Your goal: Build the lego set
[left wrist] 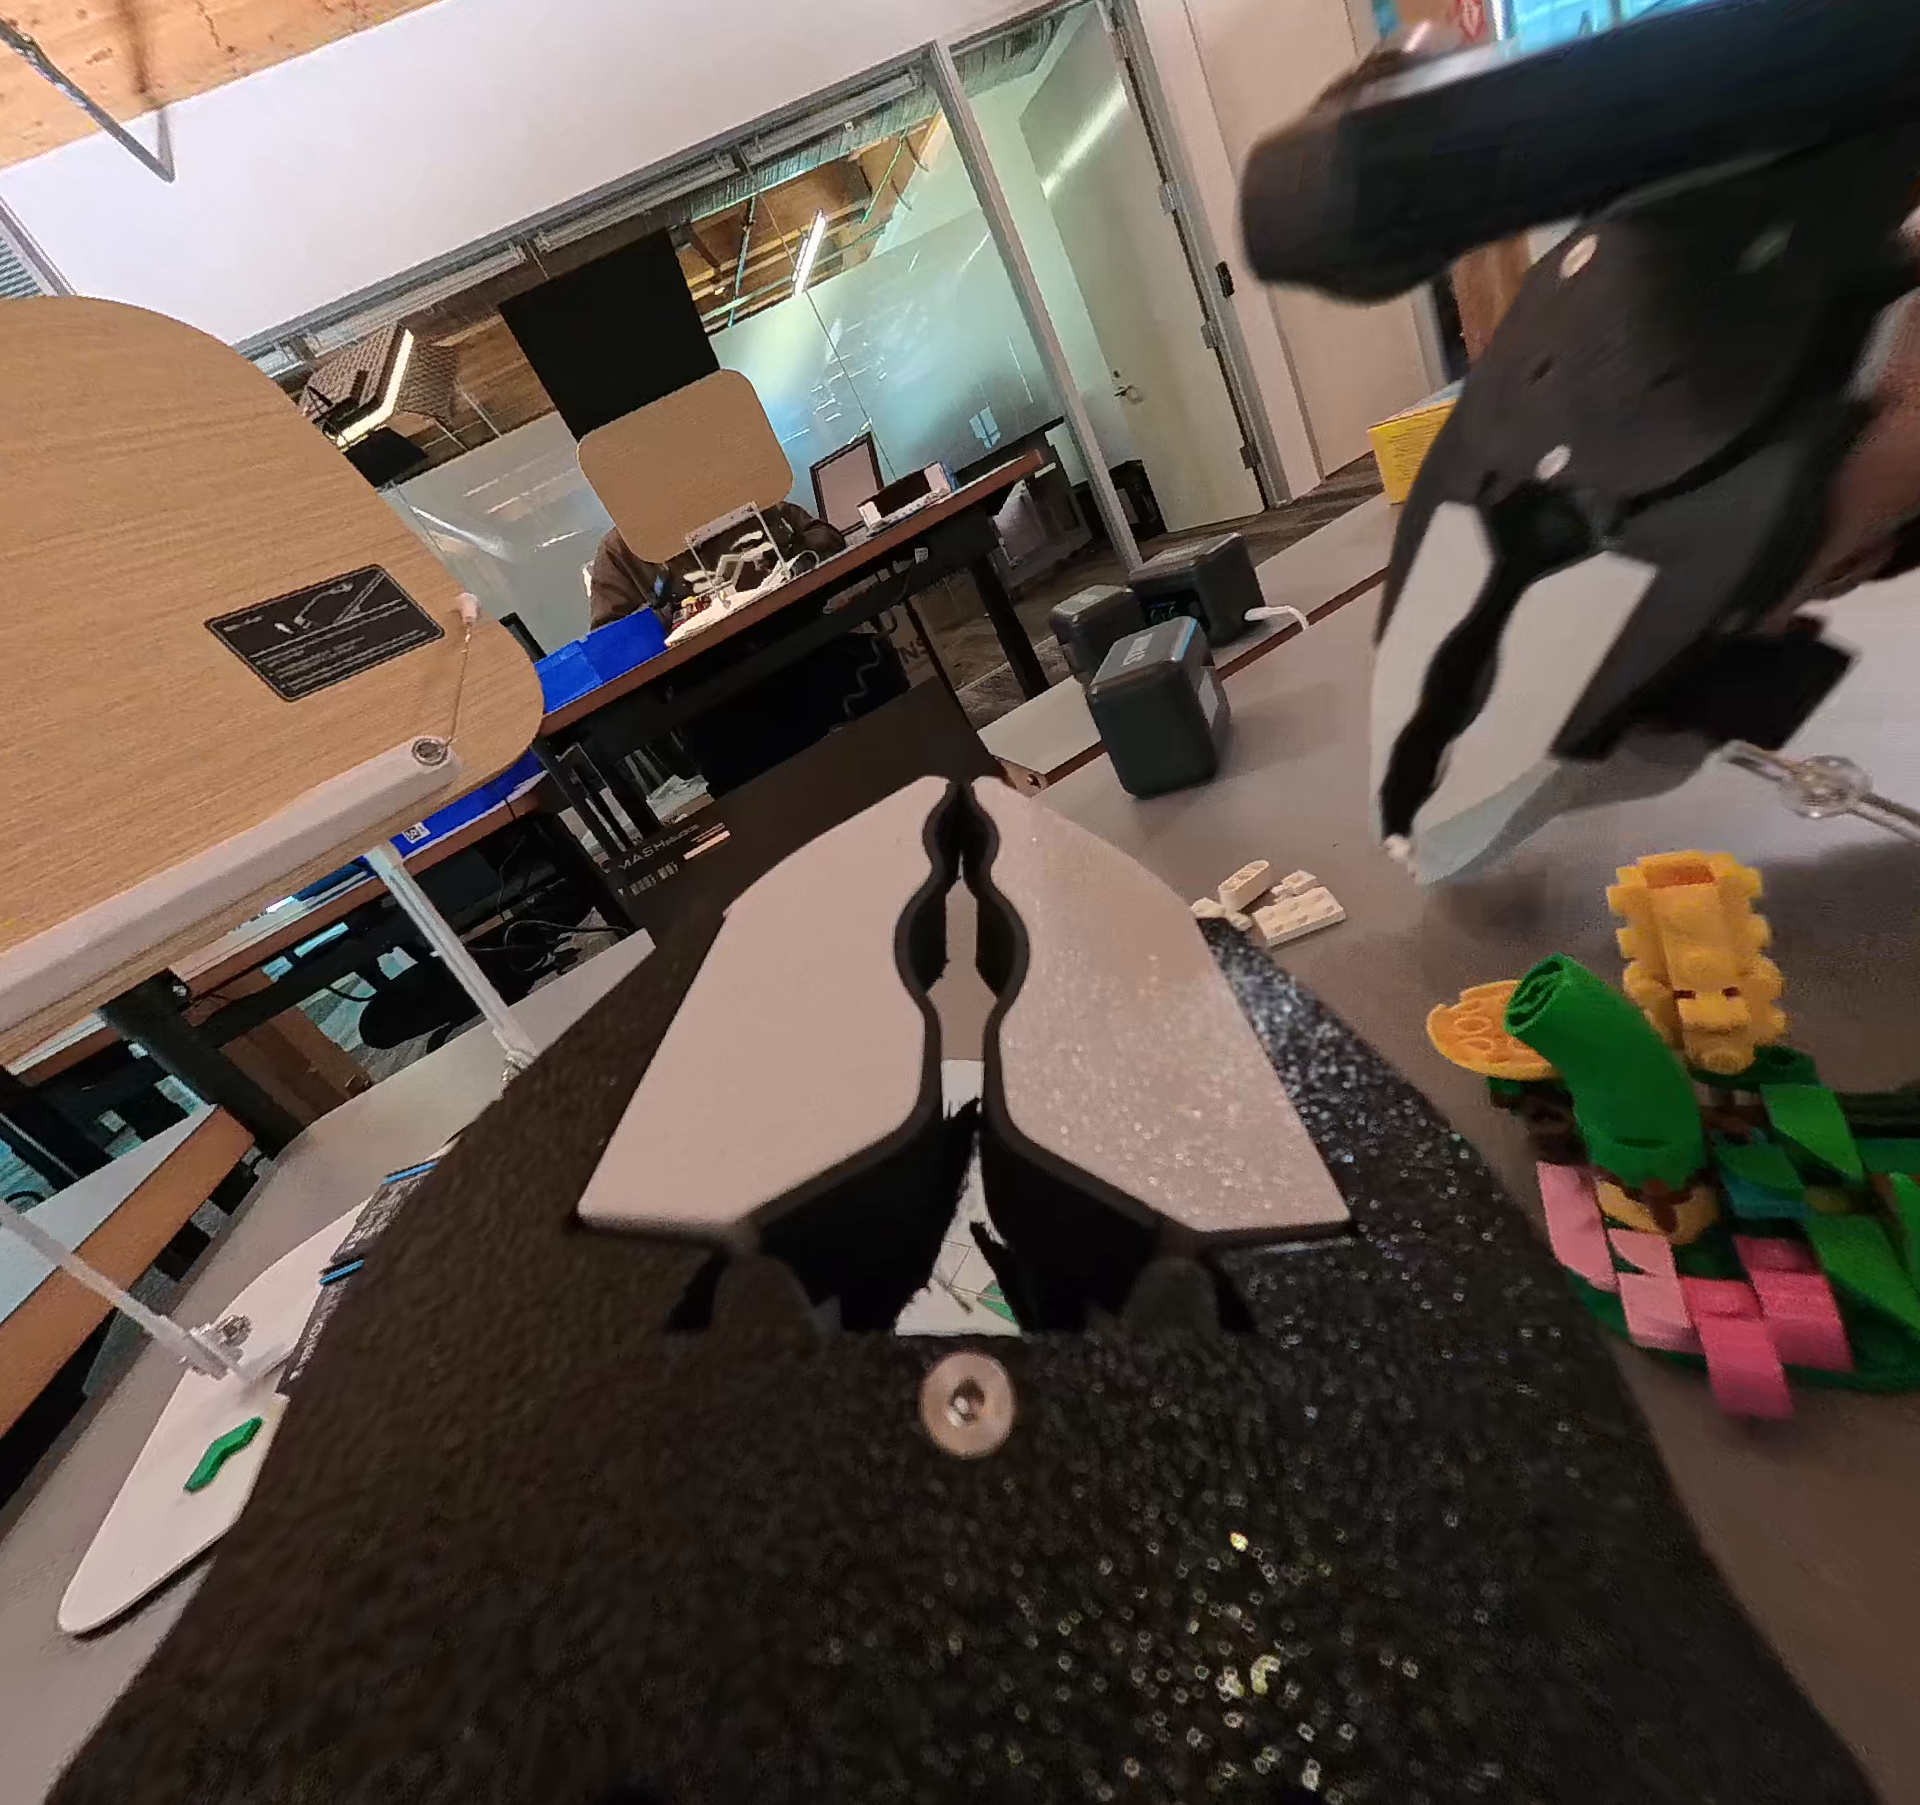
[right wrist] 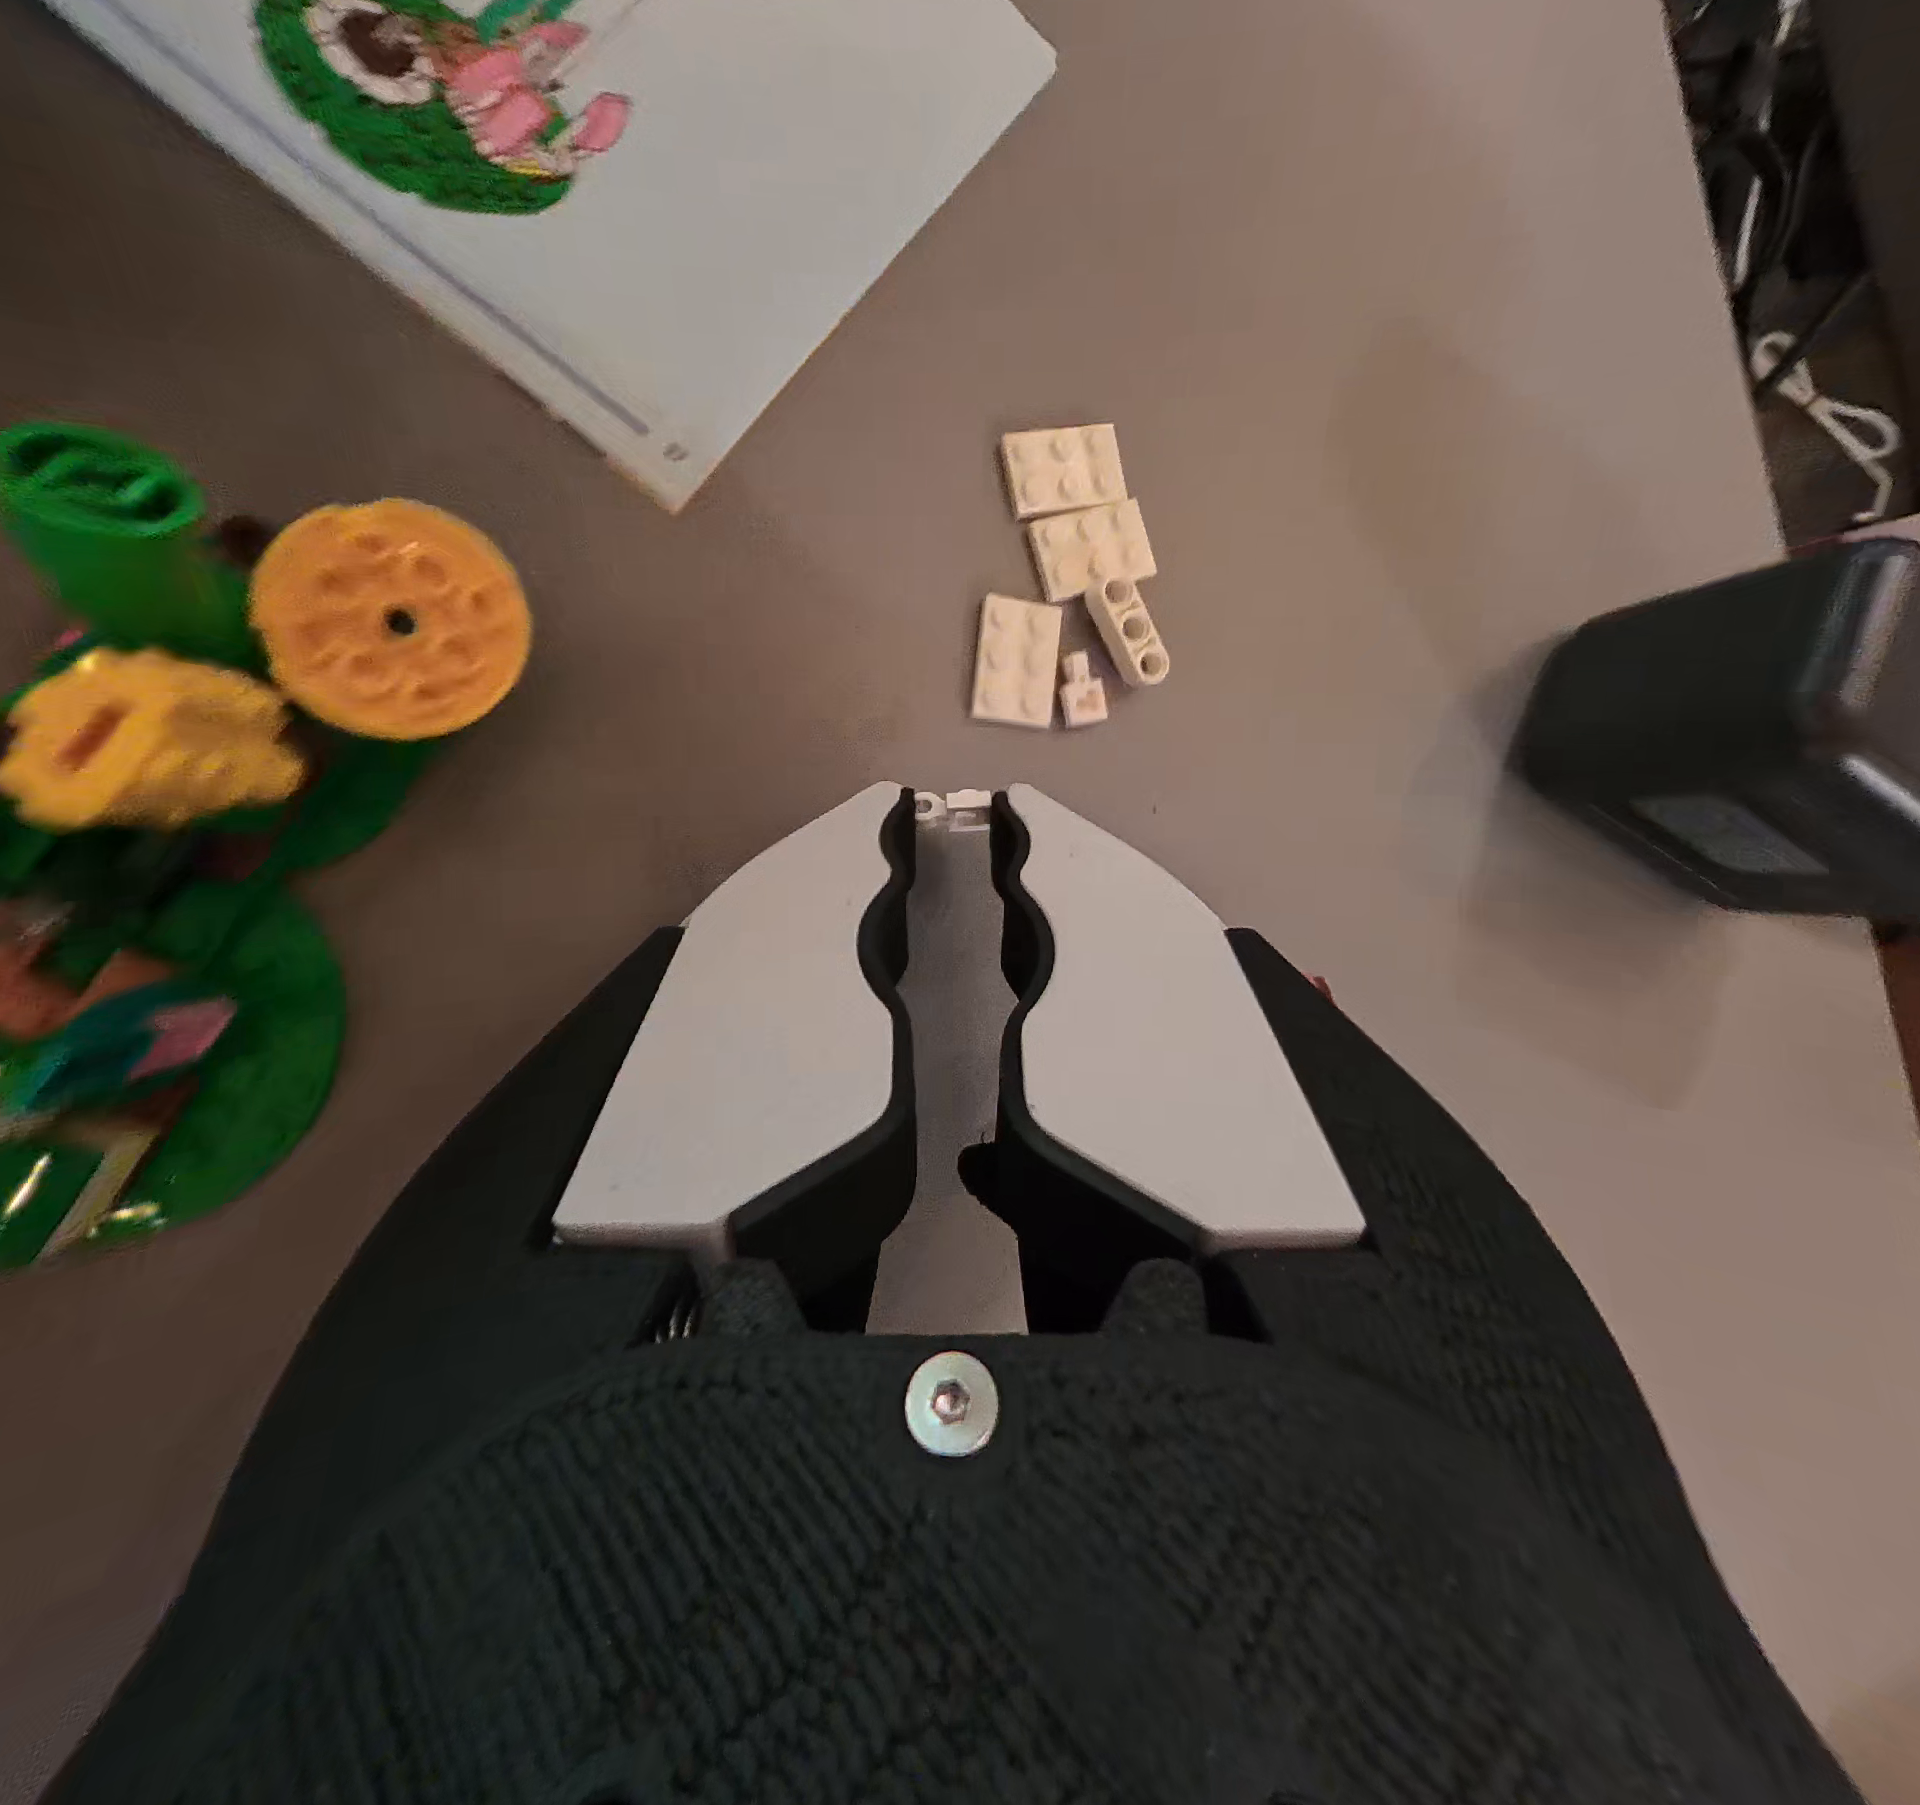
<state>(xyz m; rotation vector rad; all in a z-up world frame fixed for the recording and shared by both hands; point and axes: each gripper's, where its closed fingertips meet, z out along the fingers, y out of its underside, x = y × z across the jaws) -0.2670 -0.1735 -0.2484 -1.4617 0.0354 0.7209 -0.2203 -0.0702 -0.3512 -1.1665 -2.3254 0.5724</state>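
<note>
My right gripper [right wrist: 956, 805] is shut on a small white lego piece [right wrist: 961, 810] and holds it above the grey table; it also shows in the left wrist view [left wrist: 1403, 846], above the model. The flower model [left wrist: 1704, 1163], green with pink and yellow parts, stands on the table at the right; in the right wrist view it [right wrist: 156, 820] is at the left, blurred. Several loose white pieces [right wrist: 1070, 571] lie just beyond the right fingertips. My left gripper [left wrist: 964, 805] is shut and empty, raised and tilted up toward the room.
An open instruction booklet [right wrist: 623, 197] lies at the far left of the table. A black box-shaped device [right wrist: 1745, 747] sits at the right edge, with more [left wrist: 1153, 706] at the far edge. A wooden lamp-like board [left wrist: 208, 592] on a white stand is at the left. A person sits at a far desk.
</note>
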